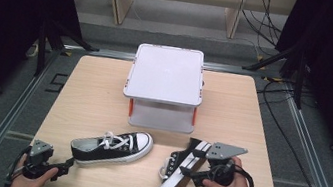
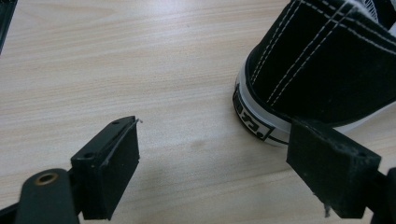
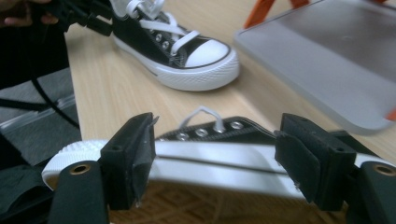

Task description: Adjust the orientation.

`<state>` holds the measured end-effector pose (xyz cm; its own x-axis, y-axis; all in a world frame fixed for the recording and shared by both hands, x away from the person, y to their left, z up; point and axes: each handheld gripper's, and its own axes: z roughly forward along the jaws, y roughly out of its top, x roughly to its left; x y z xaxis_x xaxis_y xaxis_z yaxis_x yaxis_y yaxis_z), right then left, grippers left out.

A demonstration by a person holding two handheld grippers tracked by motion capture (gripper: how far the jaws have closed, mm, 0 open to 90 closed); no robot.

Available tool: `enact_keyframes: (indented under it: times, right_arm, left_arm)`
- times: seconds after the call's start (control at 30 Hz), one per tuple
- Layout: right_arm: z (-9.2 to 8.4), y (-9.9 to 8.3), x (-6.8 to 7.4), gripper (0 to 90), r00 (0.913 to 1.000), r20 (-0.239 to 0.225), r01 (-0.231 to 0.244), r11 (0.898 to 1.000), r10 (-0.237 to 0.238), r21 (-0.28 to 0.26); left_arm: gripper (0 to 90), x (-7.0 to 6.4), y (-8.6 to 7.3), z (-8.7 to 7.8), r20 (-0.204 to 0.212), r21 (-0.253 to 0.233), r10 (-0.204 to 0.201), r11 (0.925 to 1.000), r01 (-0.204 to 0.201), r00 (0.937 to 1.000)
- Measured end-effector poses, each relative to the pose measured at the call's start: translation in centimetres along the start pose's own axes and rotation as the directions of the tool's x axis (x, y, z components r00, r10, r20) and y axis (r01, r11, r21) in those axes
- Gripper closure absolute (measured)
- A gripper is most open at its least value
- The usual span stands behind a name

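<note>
Two sneakers and one shelf on my table [image 1: 95, 82], biggest first. Light wood top, w/ a white two-tier rack [image 1: 166, 73] standing at the far middle on orange legs. Lower tier faces me and looks bare, so I judge that's where the shoes are meant to go.

Left sneaker [image 1: 113, 147], black canvas w/ white toe cap, sits upright on its sole, toe toward the rack, heel toward my left hand. Right sneaker [image 1: 181, 173] is tipped on its side, white sole edge turned to my right hand, laces facing the other shoe. It's on edge prob. because that gives my claw a flat rubber strip to work on.

Right gripper [image 3: 215, 161]: jaws wide, one on either side of that white sole strip, pads not pressing. No grip yet as far as I can tell.

Left gripper [image 2: 215, 158]: jaws wide too, nothing between them but bare wood. The upright shoe's heel is just beside one jaw, whether touching or not I can't say. Parked there, I'd guess, ready to take that heel.
</note>
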<state>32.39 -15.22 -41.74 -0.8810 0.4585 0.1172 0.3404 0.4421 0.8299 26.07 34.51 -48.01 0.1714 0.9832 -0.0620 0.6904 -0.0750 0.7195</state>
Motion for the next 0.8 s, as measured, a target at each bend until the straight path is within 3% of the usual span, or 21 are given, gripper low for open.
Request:
enact_keyframes:
  times: [0.1,0.3,0.37,0.47,0.53,0.67,0.7,0.8]
  right_arm:
    - [1.1,0.6,-0.2,26.7,0.9988,-0.046,-0.017,1.0,0.018,0.015]
    - [2.0,0.4,-0.8,29.4,0.9956,-0.078,-0.047,0.997,0.053,0.067]
    - [1.5,-0.1,-0.8,29.6,0.994,-0.084,-0.067,0.997,0.071,0.042]
    - [-0.6,-0.8,-0.3,34.9,0.9985,-0.044,-0.03,0.998,0.032,0.056]
    - [-1.5,-1.5,0.0,35.0,0.9993,-0.03,-0.021,0.999,0.022,0.035]
    - [-2.8,-2.4,0.3,38.7,1.0,-0.007,-0.007,0.999,0.007,0.047]
    - [-3.2,-2.6,0.3,39.7,1.0,0.0,-0.004,0.998,0.004,0.059]
    - [-4.1,-4.1,0.5,37.9,0.9971,0.064,0.029,0.986,-0.04,0.163]
  left_arm:
    - [16.3,0.0,0.0,0.0,0.002,0.001,0.003,1.0,-0.003,1.0]
    - [16.3,0.1,0.0,0.0,0.003,0.0,0.005,1.0,-0.005,1.0]
    - [16.3,0.0,0.0,0.0,0.004,-0.001,0.009,1.0,-0.009,0.9999]
    - [16.4,0.0,0.0,0.0,-0.001,-0.004,0.017,0.9998,-0.017,0.9999]
    - [16.4,0.0,0.0,0.0,-0.001,-0.006,0.017,0.9998,-0.017,0.9999]
    - [16.4,-0.1,0.1,0.0,-0.009,-0.007,0.024,0.9997,-0.024,0.9997]
    - [16.4,-0.1,0.1,0.0,-0.008,-0.01,0.027,0.9996,-0.027,0.9996]
    - [16.4,-0.1,0.1,-0.1,-0.007,-0.017,0.018,0.9997,-0.018,0.9998]
